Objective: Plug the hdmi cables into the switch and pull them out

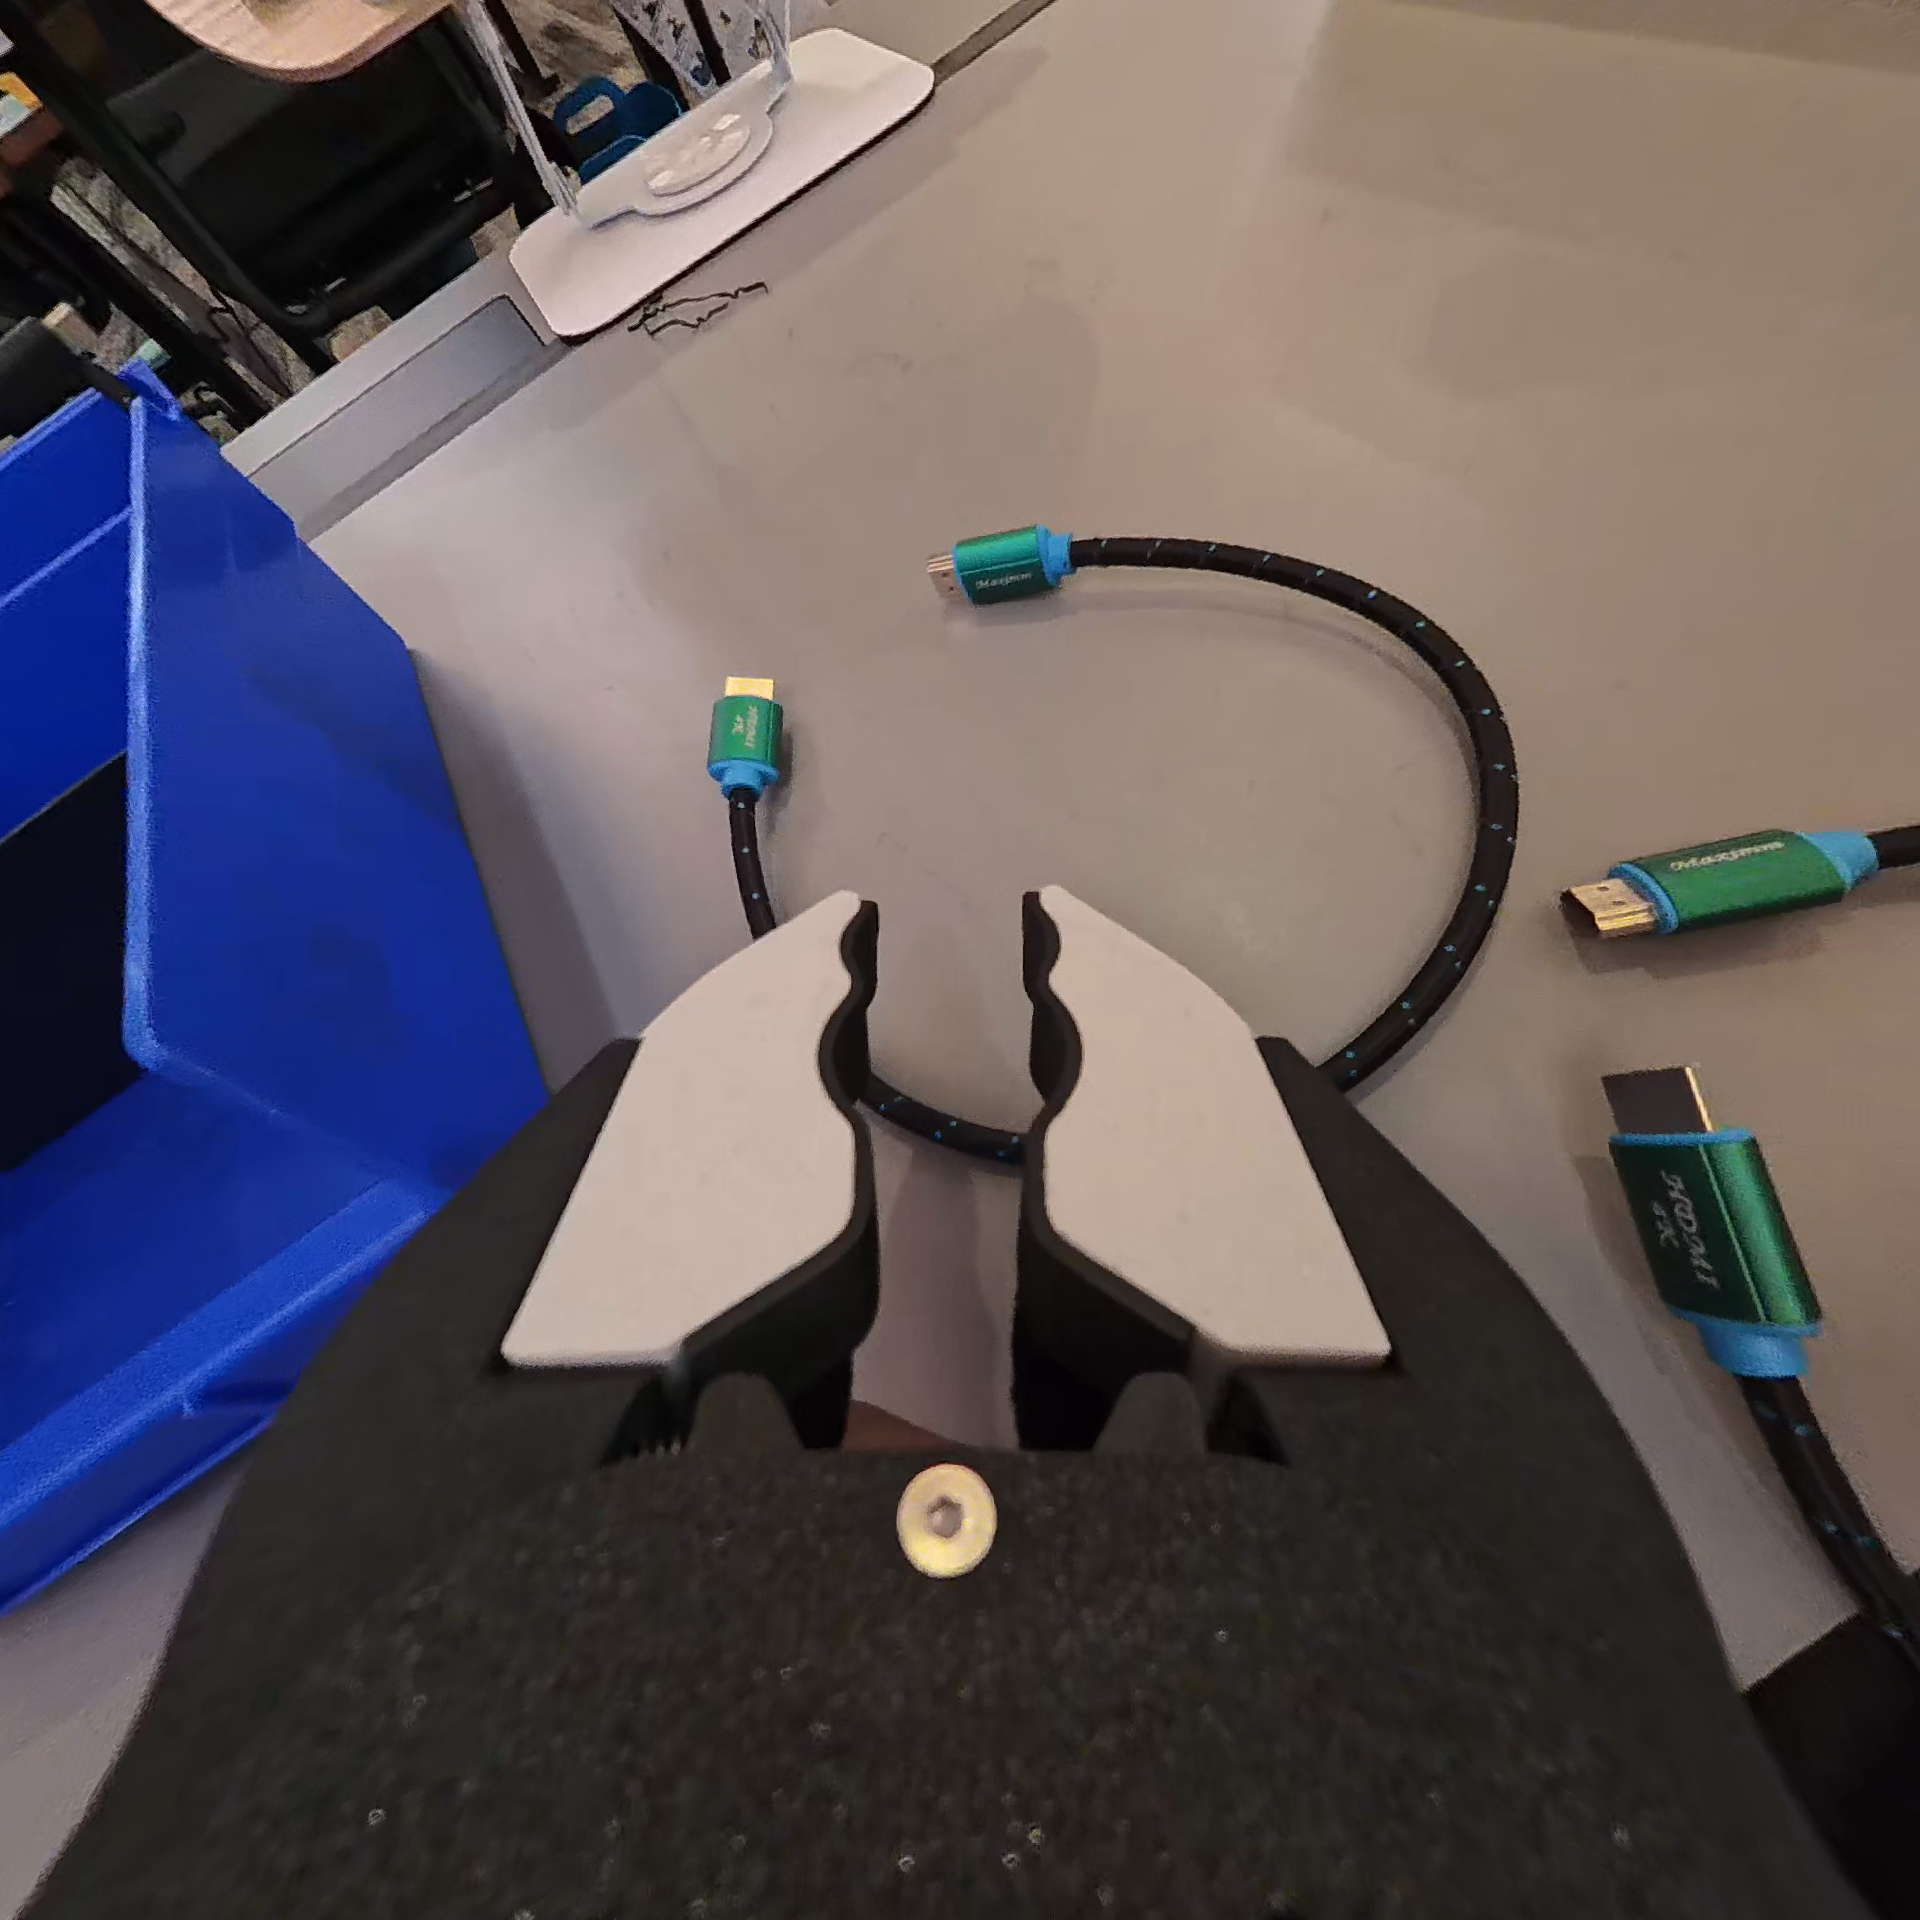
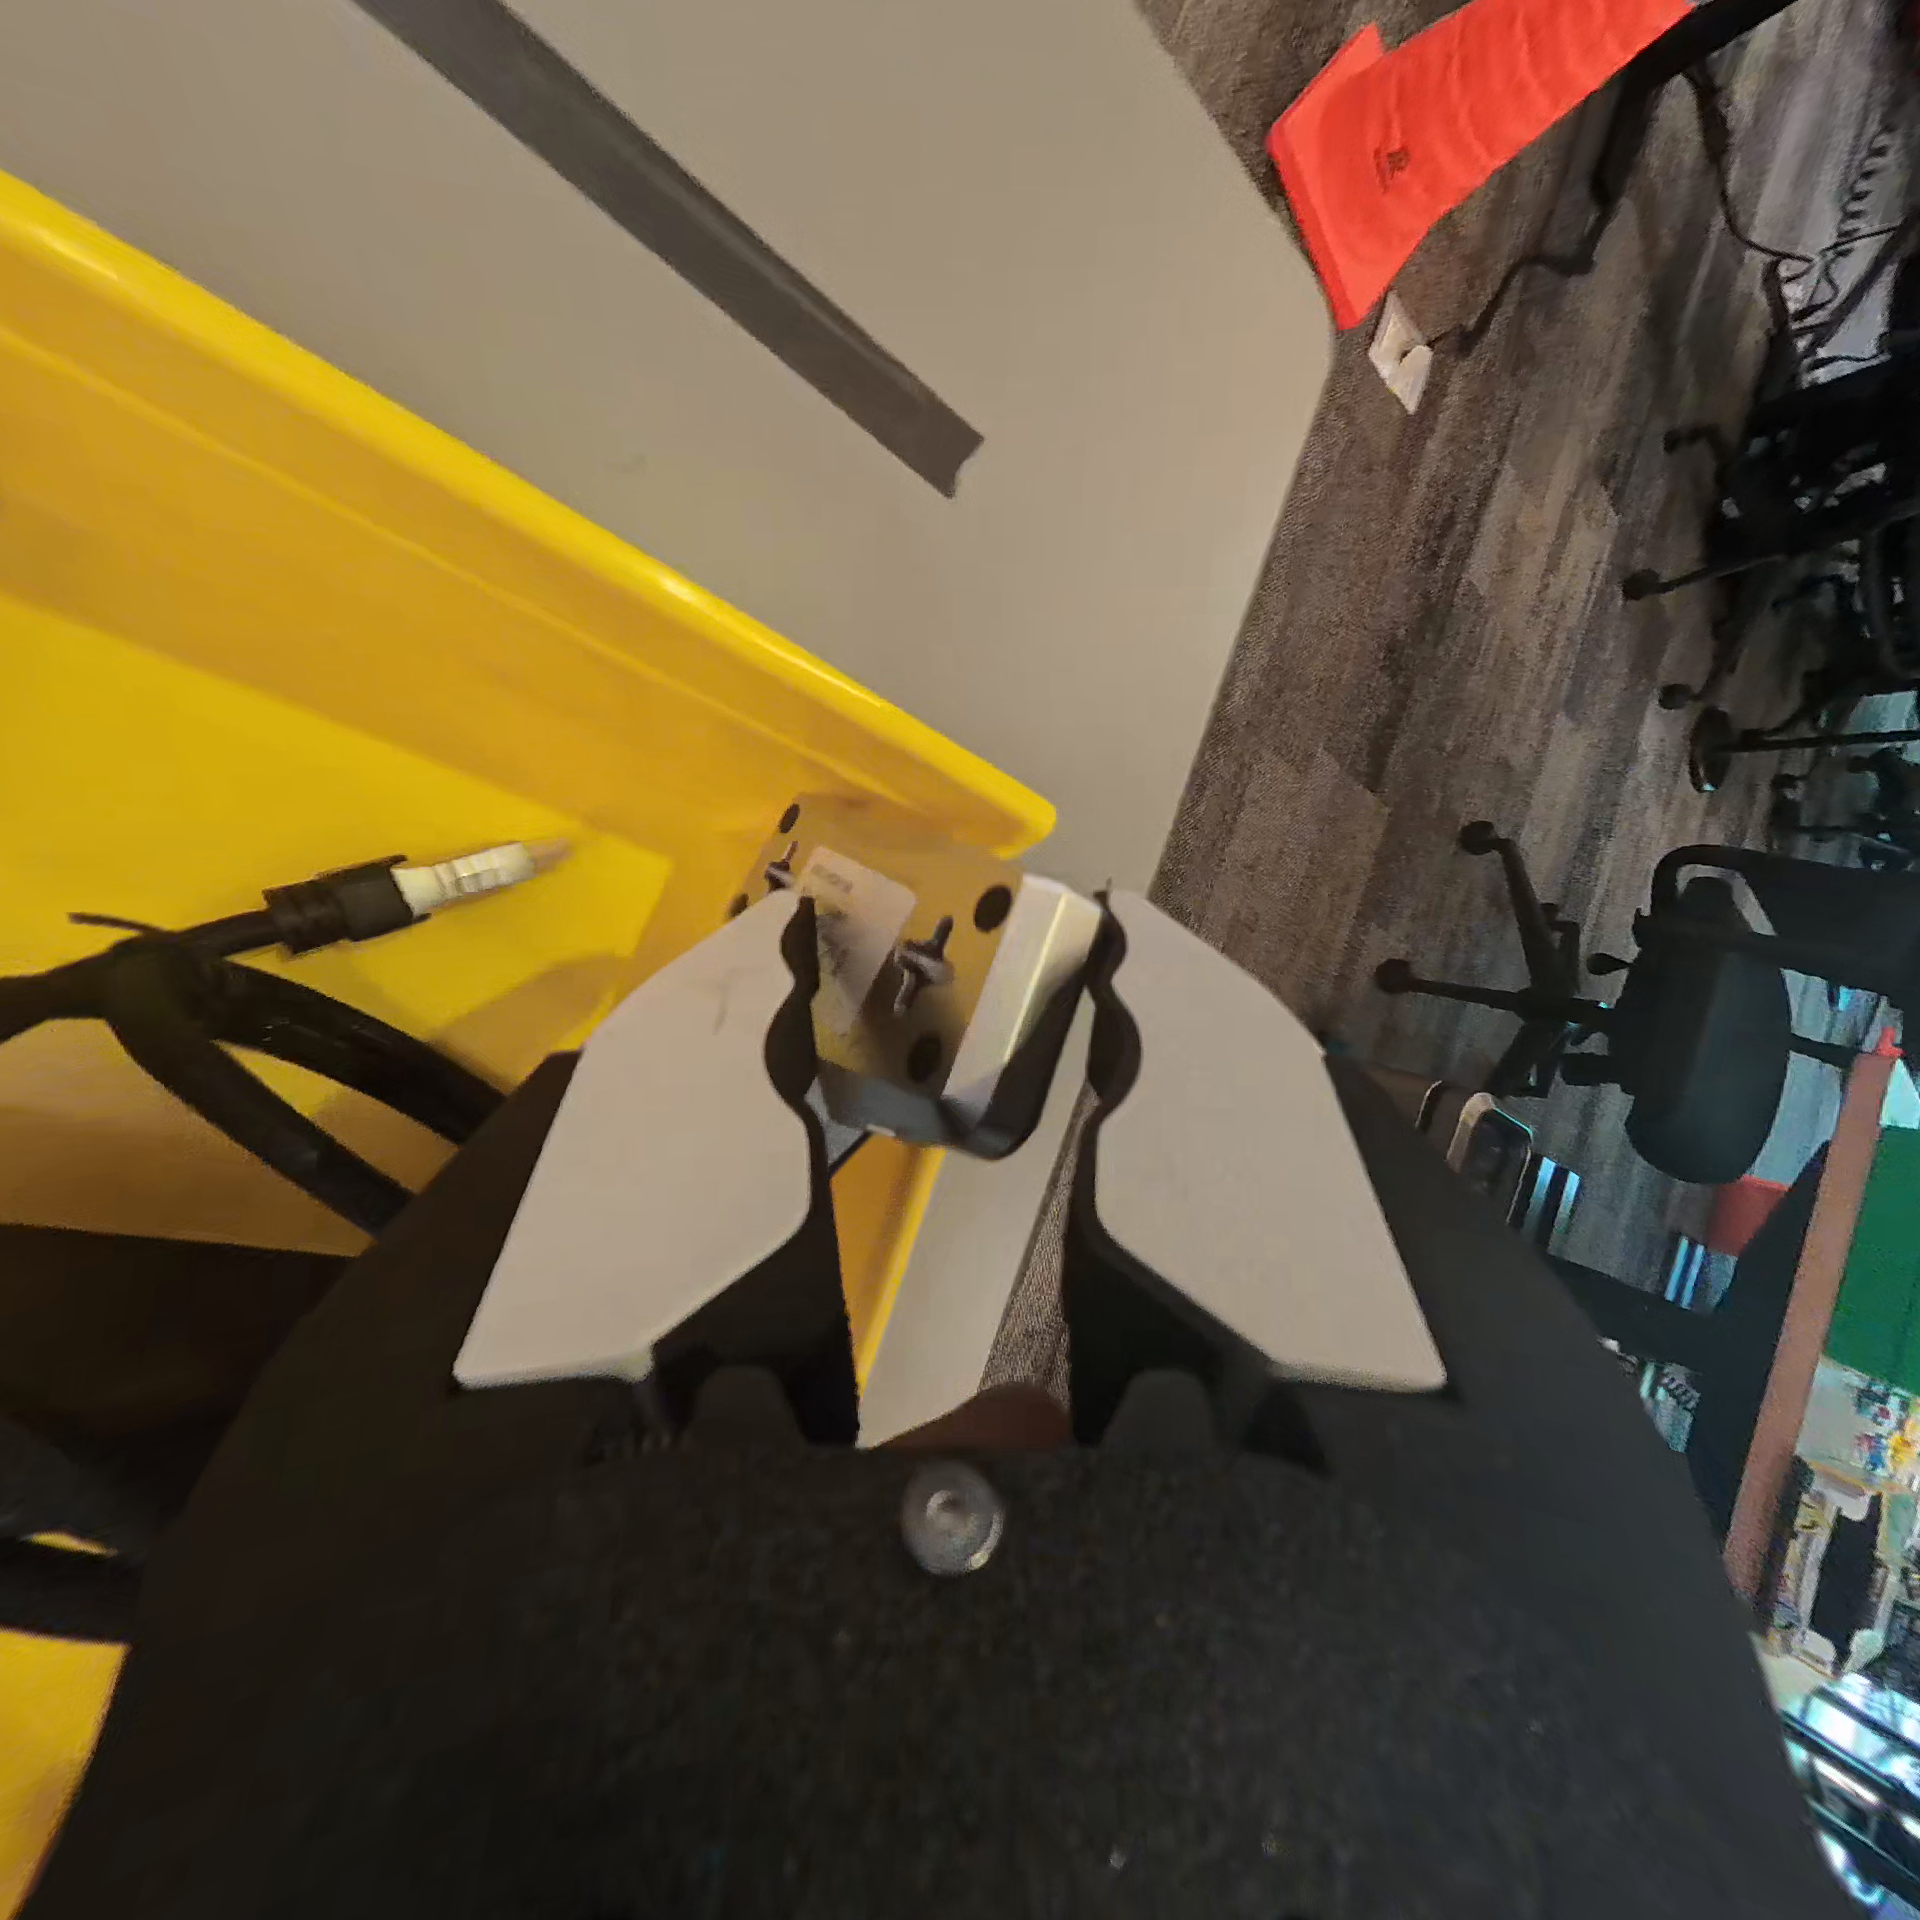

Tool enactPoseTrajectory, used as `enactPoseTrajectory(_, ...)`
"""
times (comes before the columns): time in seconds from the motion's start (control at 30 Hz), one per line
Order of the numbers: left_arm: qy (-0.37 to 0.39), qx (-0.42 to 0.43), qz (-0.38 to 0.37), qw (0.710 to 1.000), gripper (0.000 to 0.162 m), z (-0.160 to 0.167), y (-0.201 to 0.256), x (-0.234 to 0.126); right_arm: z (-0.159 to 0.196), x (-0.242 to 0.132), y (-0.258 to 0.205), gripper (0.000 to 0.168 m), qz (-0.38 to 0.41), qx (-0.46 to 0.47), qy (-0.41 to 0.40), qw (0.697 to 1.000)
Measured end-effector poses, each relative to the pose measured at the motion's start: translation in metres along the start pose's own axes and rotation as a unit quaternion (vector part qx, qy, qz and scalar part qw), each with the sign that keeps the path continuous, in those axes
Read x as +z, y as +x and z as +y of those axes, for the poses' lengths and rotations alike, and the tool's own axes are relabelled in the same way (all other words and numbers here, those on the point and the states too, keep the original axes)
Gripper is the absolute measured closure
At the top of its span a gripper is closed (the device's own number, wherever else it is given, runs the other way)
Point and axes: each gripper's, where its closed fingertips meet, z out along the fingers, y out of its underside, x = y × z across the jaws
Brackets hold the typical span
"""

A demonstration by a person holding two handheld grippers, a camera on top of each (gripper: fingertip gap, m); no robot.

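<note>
Fetching step: the right gripper (image 2: 951, 997) clamps the switch (image 2: 914, 997) beside the yellow bin (image 2: 416, 665), while the left gripper (image 1: 948, 914), parted and empty, must next take a cable plug (image 1: 750, 736).

The green HDMI plugs (image 1: 1745, 883) and the switch's sticker (image 2: 857, 935) bear print, left uncopied.

The HDMI cable (image 1: 1475, 790) on the grey table (image 1: 1351, 364) is black braid flecked with blue, its plugs (image 1: 1003, 566) green metal with light-blue collars and gold tips. The bin (image 1: 260, 935) beside it is bright blue. The left gripper (image 1: 948, 914) has pale grey fingers (image 1: 727, 1122) edged in black on a black body. The other bin (image 2: 364, 675) is yellow, holding black cables (image 2: 260, 1049). The switch (image 2: 935, 997) is silvery grey with a white label. A red-orange sheet (image 2: 1455, 135) lies beyond on grey carpet (image 2: 1403, 675).
</note>
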Motion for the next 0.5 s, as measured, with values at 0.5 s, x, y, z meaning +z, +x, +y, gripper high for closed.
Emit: enactPoseTrajectory(0.5, 0.014, -0.088, 0.015, 0.996, 0.126, 0.009, -0.01, -0.025, 0.002, -0.232, -0.181, 0.118, -0.209, 0.071, 0.344, 0.912)
